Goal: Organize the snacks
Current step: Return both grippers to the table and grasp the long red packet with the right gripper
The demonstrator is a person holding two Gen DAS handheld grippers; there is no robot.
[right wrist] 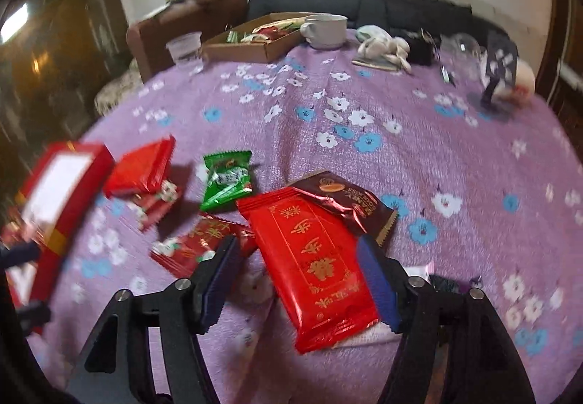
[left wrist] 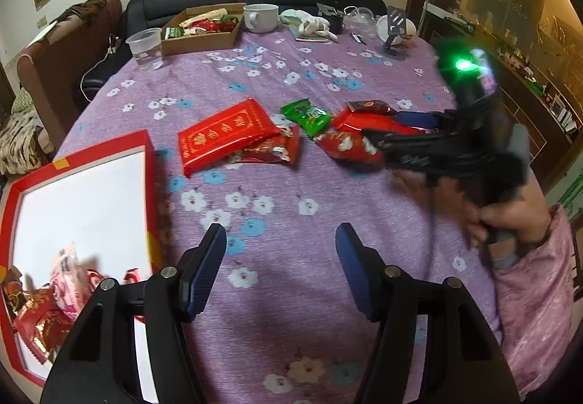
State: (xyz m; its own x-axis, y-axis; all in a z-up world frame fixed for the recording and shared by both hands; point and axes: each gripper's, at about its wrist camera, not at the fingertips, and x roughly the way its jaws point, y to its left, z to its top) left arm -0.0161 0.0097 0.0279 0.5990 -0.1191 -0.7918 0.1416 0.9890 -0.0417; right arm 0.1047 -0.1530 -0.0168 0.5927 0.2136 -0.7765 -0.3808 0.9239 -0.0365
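My left gripper (left wrist: pixel 280 236) hangs open over bare purple tablecloth, nothing between its fingers. To its left stands the red box (left wrist: pixel 147 163) with a white inside, holding several snack packets (left wrist: pixel 43 316) in its near corner. Loose snacks lie mid-table: a big red packet (left wrist: pixel 226 134), a green packet (left wrist: pixel 308 116), a brown packet (left wrist: pixel 368 107). My right gripper (right wrist: pixel 297 243) is open and straddles a long red packet (right wrist: pixel 313 258), which lies flat with a gap to the left finger. The brown packet (right wrist: pixel 342 196) lies just beyond it, and the green one (right wrist: pixel 227 181) and a small red packet (right wrist: pixel 193 243) lie to its left.
At the table's far edge stand a cardboard tray of snacks (left wrist: pixel 204 39), a plastic cup (left wrist: pixel 145 46), a white mug (left wrist: pixel 260 17), a crumpled cloth (left wrist: pixel 309 21) and a phone stand (left wrist: pixel 395 28). A hand in a pink sleeve (left wrist: pixel 532 269) holds the right gripper. A dark sofa runs behind.
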